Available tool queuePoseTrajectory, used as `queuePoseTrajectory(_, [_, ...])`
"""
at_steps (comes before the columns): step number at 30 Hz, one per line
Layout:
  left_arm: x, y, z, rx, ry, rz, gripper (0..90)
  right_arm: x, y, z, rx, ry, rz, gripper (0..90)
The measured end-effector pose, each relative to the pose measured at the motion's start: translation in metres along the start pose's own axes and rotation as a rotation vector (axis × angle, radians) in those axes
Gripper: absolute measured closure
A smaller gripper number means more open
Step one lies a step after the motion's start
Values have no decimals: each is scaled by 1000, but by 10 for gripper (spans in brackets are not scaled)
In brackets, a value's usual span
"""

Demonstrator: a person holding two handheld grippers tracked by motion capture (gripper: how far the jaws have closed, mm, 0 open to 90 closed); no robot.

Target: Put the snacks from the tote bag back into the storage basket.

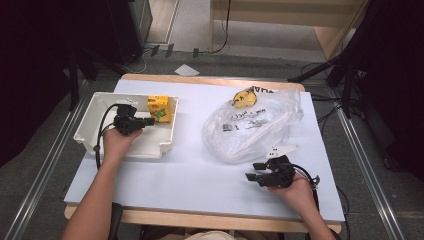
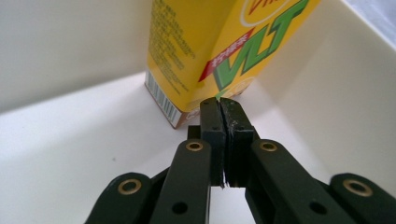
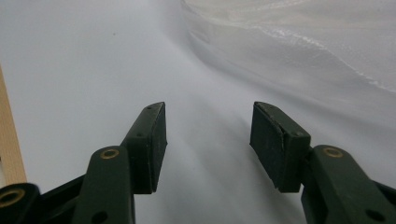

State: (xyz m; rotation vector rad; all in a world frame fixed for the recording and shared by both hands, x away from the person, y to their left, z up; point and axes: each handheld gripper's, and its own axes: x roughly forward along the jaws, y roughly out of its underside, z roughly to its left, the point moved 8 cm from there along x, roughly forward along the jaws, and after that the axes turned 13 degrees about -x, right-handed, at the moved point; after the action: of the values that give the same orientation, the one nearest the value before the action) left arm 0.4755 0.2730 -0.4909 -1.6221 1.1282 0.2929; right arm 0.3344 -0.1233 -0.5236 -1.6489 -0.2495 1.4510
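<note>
White sheeting covers the counter (image 1: 200, 170), with a white tray (image 1: 95, 112) at its left side. The left claw (image 2: 219, 105) sits inside the tray, jaws closed together on nothing, tips just short of the yellow carton (image 2: 219, 46) standing in the tray's far corner. The right claw (image 3: 208, 135) rests wide open and empty near the clear plastic bag (image 1: 250, 127). The carton looks placed; next, probably, the left claw backs out.

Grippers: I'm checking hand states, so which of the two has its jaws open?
The right gripper, on bare table beside the plastic bag; the left gripper is shut.
</note>
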Motion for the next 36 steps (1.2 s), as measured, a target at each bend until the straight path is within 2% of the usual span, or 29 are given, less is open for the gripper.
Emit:
queuePoseTrajectory(8, [-10,0,-11,27,14,8,871,-1,0,0,-1,1,-2,468])
queuePoseTrajectory(16, [-20,0,-21,47,22,3,803,-1,0,0,-1,1,-2,468])
queuePoseTrajectory(19, [-24,0,-27,45,44,16,723,-2,0,0,6,3,-1,467])
queuePoseTrajectory(23, [-28,-1,-33,40,55,14,668,-2,1,-1,5,4,-1,468])
queuePoseTrajectory(28, [-33,-3,-42,32,91,3,585,-2,1,0,7,4,0,468])
queuePoseTrajectory(36, [-32,-3,-61,91,102,9,567,-1,0,-1,-2,1,-3,467])
